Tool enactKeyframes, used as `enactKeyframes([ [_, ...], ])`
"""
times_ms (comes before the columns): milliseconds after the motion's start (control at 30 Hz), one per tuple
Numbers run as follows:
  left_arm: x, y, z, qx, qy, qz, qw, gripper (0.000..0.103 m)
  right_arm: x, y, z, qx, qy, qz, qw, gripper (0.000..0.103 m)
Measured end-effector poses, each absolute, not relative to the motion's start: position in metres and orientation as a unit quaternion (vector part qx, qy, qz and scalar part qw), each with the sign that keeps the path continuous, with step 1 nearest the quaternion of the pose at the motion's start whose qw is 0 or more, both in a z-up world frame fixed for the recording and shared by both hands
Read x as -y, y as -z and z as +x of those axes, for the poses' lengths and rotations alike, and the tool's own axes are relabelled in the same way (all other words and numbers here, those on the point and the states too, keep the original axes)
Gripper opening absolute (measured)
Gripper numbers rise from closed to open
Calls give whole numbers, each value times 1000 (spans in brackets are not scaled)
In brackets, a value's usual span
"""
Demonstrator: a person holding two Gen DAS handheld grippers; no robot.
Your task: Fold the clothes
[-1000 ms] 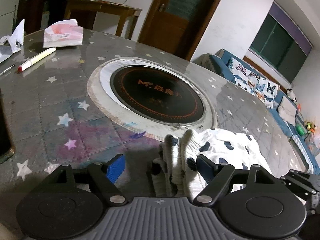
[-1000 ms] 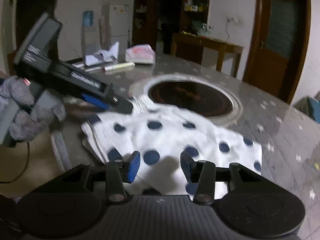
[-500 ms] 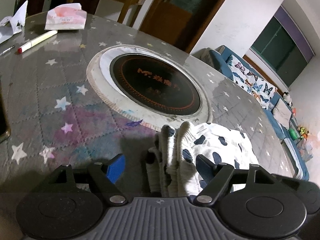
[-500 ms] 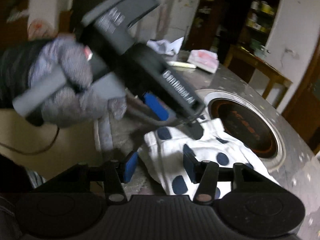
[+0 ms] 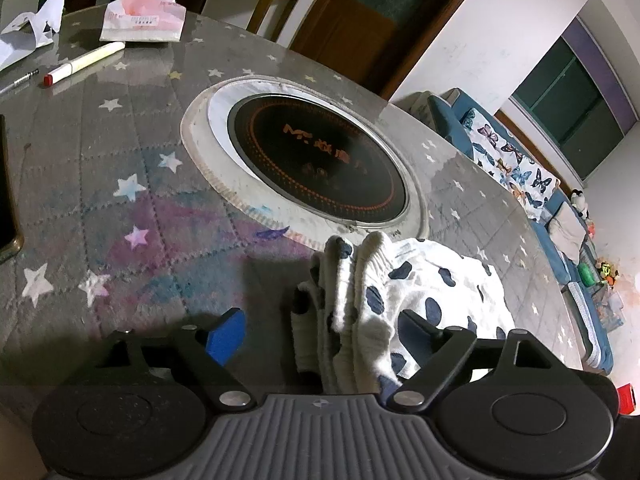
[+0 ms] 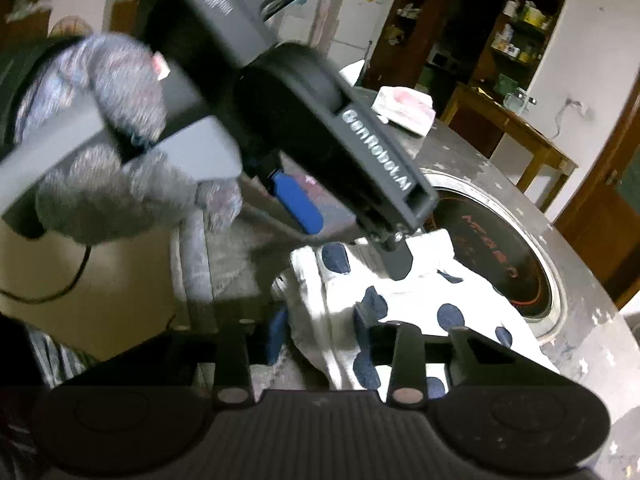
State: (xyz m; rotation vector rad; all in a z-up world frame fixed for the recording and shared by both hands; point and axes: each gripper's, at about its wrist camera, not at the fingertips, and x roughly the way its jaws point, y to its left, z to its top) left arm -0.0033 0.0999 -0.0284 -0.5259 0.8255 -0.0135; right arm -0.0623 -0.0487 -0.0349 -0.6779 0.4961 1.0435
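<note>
A white garment with dark blue spots (image 5: pixel 420 280) lies folded on the round table (image 5: pixel 120 208), its bunched edge (image 5: pixel 352 300) standing up between the fingers of my left gripper (image 5: pixel 320 324). Those jaws are opening and stand wide; the blue pad (image 5: pixel 224 336) is clear of the cloth. In the right wrist view the left gripper (image 6: pixel 356 244) hovers over the garment (image 6: pixel 452 312), held by a gloved hand (image 6: pixel 112 140). My right gripper (image 6: pixel 320 328) is at the near left corner of the garment. Its jaws are closing, and the folded edge fills the gap between the pads.
A black round cooktop (image 5: pixel 316 164) is set into the table's middle, just beyond the garment. At the far left lie a marker (image 5: pixel 84 62), a tissue pack (image 5: pixel 142 20) and papers (image 5: pixel 28 32). A dark flat object (image 5: pixel 6 200) sits at the left edge.
My right gripper swung left to the garment's corner beside the left gripper, rolled, and its jaws narrowed around the cloth edge. The left gripper stayed put and its jaws widened a little.
</note>
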Motion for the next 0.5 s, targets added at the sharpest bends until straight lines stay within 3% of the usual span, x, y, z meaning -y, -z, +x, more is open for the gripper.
enactKeyframes([
  [500,-110,34,-4,-410,12,-378,830,94,77,12,-41,-239,-483,-199,818,23],
])
